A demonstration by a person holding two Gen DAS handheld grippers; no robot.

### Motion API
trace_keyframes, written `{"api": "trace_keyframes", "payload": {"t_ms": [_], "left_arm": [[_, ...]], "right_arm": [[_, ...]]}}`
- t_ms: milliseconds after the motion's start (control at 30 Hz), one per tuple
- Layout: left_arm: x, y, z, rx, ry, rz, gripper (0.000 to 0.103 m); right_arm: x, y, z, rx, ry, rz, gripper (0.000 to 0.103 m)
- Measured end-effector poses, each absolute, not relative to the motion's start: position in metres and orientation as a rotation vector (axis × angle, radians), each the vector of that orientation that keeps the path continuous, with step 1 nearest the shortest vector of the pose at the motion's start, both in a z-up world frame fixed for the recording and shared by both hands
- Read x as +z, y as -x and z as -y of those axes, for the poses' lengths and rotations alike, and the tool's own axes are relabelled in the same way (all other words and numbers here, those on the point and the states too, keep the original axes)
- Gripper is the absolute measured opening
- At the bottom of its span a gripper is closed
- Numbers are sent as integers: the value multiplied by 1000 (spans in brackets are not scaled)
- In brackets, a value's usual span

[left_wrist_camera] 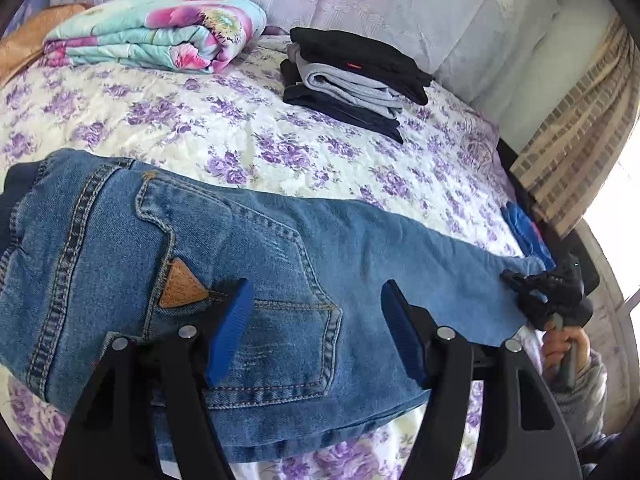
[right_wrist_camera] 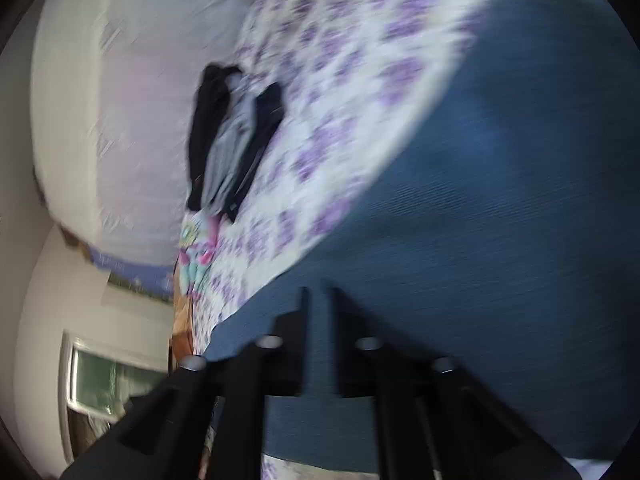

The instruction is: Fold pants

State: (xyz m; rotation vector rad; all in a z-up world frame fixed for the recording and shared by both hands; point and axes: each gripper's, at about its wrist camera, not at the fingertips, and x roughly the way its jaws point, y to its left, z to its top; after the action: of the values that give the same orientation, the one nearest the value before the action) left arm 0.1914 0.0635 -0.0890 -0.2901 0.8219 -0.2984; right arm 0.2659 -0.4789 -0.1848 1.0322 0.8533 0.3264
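Blue pads of my left gripper [left_wrist_camera: 316, 330] sit closest to the lens, spread apart over the back pocket of the jeans [left_wrist_camera: 248, 264], and as far as I can see they press on nothing; the denim lies under and beyond them rather than between them. From this gripper the jeans run away to the right: waistband and seat bunched at the left, the leg stretching flat across the bed [left_wrist_camera: 192, 128] toward the far right, so the long axis lies crosswise to the way I am pointing. At that far end sits my right gripper [left_wrist_camera: 540, 292], held by a hand [left_wrist_camera: 560, 346] in a grey sleeve, right at the hem. Its own view is badly blurred, but the 2 fingers [right_wrist_camera: 302, 336] stand nearly together with a strip of blue cloth in the narrow gap, so I read it as clamped on the hem end of the jeans. I judge the fold turns on that: the right hand has the leg end and is the one to carry it along the length toward the waistband, while my left is nearer the seat and pocket and suits pinning that end down. Behind, a stack of folded clothes [left_wrist_camera: 352, 76] and a flowered quilt [left_wrist_camera: 156, 32] lie well apart from the jeans.
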Motion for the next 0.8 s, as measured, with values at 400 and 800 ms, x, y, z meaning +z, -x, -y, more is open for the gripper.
{"api": "trace_keyframes", "payload": {"t_ms": [400, 800], "left_arm": [[-83, -185, -3, -534, 266, -807, 81], [-119, -166, 21, -521, 147, -851, 81]], "right_arm": [[-82, -326, 388, 702, -602, -888, 66], [-131, -438, 197, 1127, -369, -1406, 69]]}}
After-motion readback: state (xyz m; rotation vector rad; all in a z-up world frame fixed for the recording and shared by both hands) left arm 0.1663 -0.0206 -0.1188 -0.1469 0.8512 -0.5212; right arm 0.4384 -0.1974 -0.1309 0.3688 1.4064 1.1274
